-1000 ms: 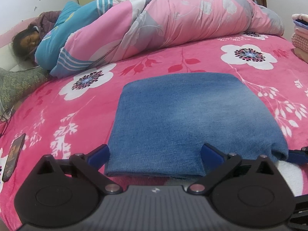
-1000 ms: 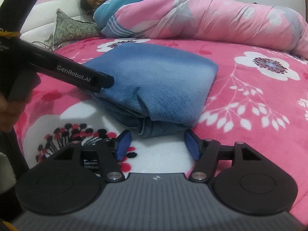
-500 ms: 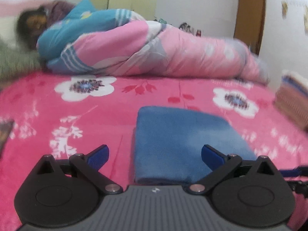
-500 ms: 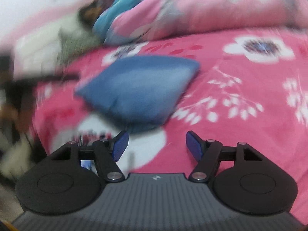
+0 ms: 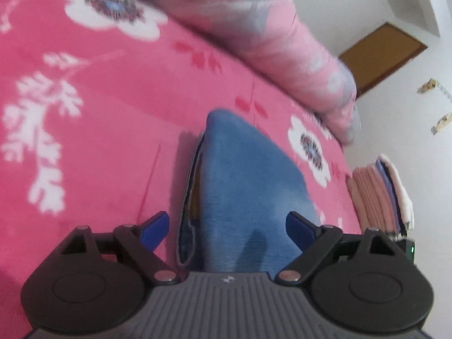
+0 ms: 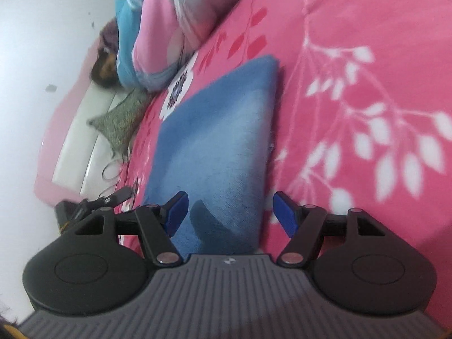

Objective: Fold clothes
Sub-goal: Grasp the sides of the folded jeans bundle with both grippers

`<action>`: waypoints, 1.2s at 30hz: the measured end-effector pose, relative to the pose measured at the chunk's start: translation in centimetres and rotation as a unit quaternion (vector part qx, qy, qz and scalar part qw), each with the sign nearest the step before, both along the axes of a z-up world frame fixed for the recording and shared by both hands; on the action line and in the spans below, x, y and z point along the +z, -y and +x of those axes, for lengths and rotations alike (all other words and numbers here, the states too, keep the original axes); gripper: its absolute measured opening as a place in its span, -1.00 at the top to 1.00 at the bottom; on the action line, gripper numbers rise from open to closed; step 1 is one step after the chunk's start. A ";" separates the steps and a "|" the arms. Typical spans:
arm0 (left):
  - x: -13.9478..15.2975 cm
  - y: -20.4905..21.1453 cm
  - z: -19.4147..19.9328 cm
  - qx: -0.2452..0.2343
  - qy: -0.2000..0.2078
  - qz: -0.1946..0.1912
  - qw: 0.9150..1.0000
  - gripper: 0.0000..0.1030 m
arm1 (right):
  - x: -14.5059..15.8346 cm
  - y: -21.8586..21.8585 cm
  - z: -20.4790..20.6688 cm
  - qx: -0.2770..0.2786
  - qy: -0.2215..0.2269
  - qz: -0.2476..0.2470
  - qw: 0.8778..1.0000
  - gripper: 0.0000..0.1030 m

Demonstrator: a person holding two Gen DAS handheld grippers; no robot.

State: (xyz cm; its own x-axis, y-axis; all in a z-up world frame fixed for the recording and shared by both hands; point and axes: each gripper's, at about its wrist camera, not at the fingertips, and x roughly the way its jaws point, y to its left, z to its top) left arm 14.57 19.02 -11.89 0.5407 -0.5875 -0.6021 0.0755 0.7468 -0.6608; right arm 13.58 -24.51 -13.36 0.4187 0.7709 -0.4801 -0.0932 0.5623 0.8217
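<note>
Left claw (image 5: 227, 230): jaws closing, the near end of the folded jeans (image 5: 248, 186) sits between the blue pads, no contact visible. Right claw (image 6: 228, 213): jaws moderately wide, straddling a corner of the same jeans, pads clear of the denim. Jeans lie flat on the pink floral bedspread (image 5: 113, 107). Further off: stack of folded clothes (image 5: 378, 195) at the bed edge, rolled pink quilt (image 5: 282, 36), a person (image 6: 106, 65) lying by the headboard.

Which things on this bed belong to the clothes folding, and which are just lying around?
Part of the job:
folded blue denim garment
stack of folded pink, blue and white clothes

Just lying about:
rolled pink and blue quilt
olive patterned cushion
pink floral bedspread
</note>
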 end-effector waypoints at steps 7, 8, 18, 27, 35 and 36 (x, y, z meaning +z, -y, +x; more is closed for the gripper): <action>-2.3 0.4 3.2 -0.061 -0.025 -0.034 0.997 -0.59 | -1.2 -1.5 3.9 0.034 -0.036 0.048 0.998 -0.27; -2.5 0.6 3.5 -0.068 -0.026 -0.036 0.997 -0.59 | -1.3 -1.7 4.4 0.038 -0.036 0.050 0.997 -0.27; -2.3 3.3 4.1 -0.077 -0.007 -0.022 0.997 -0.77 | -2.0 -4.2 7.4 0.042 0.001 0.067 0.997 0.08; -0.8 6.4 0.8 -0.094 -0.025 -0.021 0.995 -0.72 | -0.8 -1.9 5.0 0.026 0.011 0.085 0.996 0.48; -1.0 14.5 -4.1 -0.187 -0.024 -0.043 0.981 -0.71 | -0.5 6.8 -2.1 0.008 0.004 0.079 0.997 0.45; -1.2 15.5 -4.7 -0.200 -0.024 -0.045 0.978 -0.71 | -0.5 8.3 -3.1 0.004 0.005 0.079 0.997 0.44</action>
State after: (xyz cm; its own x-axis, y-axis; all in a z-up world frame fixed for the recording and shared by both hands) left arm 9.90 3.50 -13.13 0.2277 -0.7984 -0.5574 0.3170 0.6020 -0.7328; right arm 10.44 -32.79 -13.87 0.4161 0.8403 -0.3475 -0.1063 0.4244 0.8992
